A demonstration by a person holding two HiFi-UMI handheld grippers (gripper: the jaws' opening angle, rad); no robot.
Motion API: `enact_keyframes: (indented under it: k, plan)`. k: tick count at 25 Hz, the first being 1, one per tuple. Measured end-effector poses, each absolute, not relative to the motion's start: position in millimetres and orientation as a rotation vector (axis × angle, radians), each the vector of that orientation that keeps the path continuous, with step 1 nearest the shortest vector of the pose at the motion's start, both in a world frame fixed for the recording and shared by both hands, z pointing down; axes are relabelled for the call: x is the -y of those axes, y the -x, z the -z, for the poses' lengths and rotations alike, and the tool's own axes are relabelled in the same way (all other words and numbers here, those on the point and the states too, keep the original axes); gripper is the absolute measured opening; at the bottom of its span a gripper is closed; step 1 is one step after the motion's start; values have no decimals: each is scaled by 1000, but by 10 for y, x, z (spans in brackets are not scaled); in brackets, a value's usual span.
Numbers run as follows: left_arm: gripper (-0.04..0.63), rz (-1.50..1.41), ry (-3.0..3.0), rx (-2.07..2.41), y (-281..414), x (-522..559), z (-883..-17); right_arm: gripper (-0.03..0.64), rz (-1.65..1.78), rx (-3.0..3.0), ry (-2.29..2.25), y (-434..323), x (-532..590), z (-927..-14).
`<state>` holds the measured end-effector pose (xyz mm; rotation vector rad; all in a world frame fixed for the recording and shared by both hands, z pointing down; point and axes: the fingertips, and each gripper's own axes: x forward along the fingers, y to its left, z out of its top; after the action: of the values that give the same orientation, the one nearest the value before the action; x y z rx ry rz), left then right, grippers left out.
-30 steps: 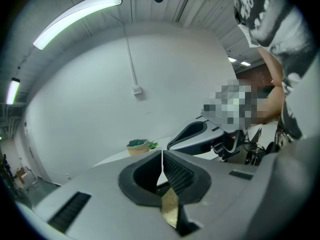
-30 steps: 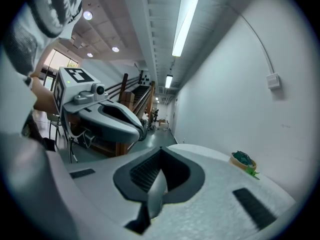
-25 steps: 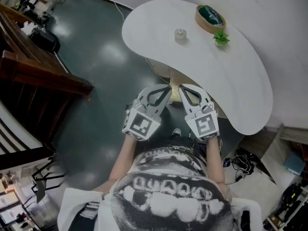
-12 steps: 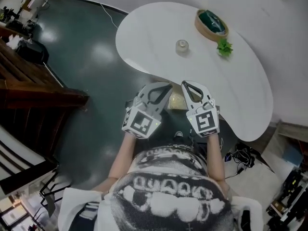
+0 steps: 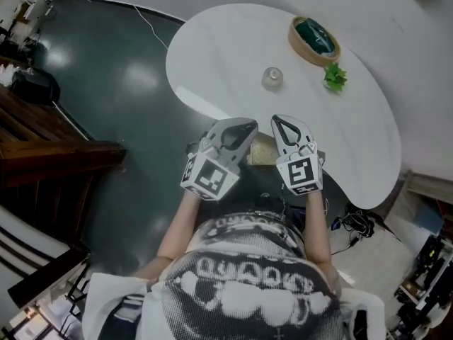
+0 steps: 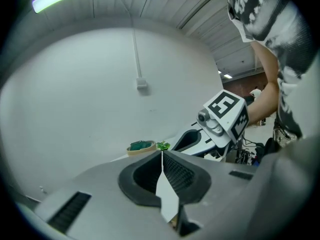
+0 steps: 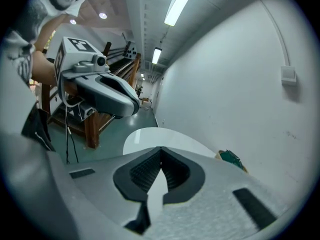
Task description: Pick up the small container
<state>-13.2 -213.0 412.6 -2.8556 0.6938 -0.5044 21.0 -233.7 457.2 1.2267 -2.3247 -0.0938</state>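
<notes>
At the left edge of the head view, dark wooden furniture (image 5: 49, 154) stands on the glossy dark green floor (image 5: 120, 83). In the lower middle, the grey left gripper (image 5: 251, 126) and the grey right gripper (image 5: 277, 120) hang side by side at the near rim of the white curved table (image 5: 226, 48), each with its jaws pressed together on nothing. The small clear round container (image 5: 272, 78) stands untouched on the table in the upper middle, well apart from both grippers, with a small green plant (image 5: 335, 76) and a round wooden-rimmed tray (image 5: 313, 40) to its upper right.
</notes>
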Motion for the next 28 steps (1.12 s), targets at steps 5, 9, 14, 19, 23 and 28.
enact_keyframes:
  k: [5,9,14,19,23,28]
  plan:
    - [8,498,2867,-607,184,2296,-4191,3,75,2266,-1253,-173,2539,-4758]
    - [8,502,2879,-527,166,2367,-4232,5,76,2192,-1262,-241,2702,-4876]
    - [8,504,2891,-478,100,2446,-4292,20,89,2111,-1247,-384,2916,-5022]
    - [8,519,2885,-486,13,2556,-4391,69,95,2071,-1179,-513,3100,-5220]
    - [8,528,2881,-547,-56,2682,-4414,148,100,2062,-1111,-590,3266,-5374]
    - [8,559,2874,-637,-143,2820,-4469,272,110,2050,-1012,-657,3462,-5608]
